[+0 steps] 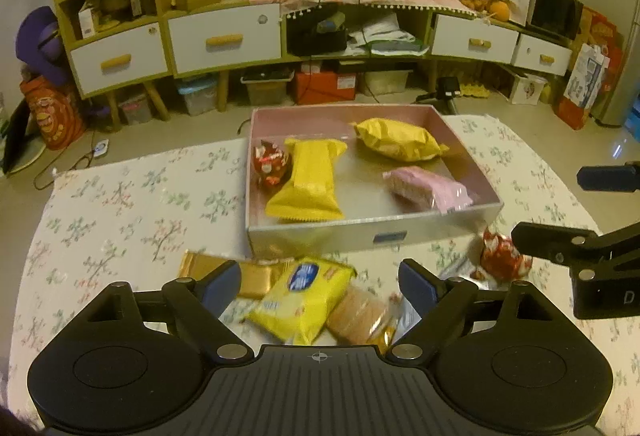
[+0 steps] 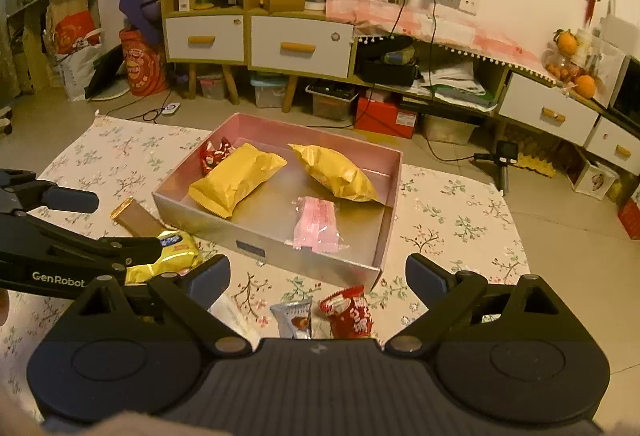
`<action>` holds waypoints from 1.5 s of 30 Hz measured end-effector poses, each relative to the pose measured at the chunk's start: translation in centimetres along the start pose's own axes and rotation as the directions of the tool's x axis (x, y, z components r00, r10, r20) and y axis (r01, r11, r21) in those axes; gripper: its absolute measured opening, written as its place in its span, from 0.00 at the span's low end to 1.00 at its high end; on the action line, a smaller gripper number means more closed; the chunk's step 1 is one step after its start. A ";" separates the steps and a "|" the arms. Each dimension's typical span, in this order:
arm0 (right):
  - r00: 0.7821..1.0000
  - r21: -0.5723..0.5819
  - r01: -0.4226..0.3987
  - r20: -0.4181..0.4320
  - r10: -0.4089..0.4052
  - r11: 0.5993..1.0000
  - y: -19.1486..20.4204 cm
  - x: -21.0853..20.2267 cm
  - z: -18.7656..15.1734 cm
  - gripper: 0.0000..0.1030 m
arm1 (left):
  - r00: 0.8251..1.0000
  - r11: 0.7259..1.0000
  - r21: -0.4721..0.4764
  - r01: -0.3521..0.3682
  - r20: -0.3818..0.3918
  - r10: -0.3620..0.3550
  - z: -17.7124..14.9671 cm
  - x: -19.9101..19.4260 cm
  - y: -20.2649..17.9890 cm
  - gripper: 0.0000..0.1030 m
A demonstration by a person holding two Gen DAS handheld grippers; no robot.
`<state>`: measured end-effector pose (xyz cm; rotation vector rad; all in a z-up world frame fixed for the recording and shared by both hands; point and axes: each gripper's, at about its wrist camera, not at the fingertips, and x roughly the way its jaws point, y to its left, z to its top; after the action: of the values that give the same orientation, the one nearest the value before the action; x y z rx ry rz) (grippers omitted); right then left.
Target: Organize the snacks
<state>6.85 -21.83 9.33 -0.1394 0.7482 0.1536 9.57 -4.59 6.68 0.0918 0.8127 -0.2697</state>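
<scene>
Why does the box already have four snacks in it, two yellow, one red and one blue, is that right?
Not quite: the fourth snack is pink, not blue. The left wrist view shows the box holding two yellow packets, one red and one pink.

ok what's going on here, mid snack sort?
A person holds two handheld grippers over a floral cloth. Both the left gripper and the right gripper are open and empty. The shallow pink-lined box already holds two yellow packets, a pink wafer pack and a red candy. Outside it remain a yellow biscuit pack, a gold bar, a red wrapped candy and a silver sachet.
</scene>
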 end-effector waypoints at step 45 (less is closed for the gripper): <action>0.950 -0.164 -0.311 -0.071 0.303 0.936 6.6 -1.4 -5.7 0.98 | 0.997 0.999 0.042 -0.022 -0.067 0.025 -8.8 -2.9 4.8 0.97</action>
<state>0.81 -16.50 5.72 -0.1915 0.7985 0.5166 2.79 2.24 2.65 0.1495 0.8730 -0.2626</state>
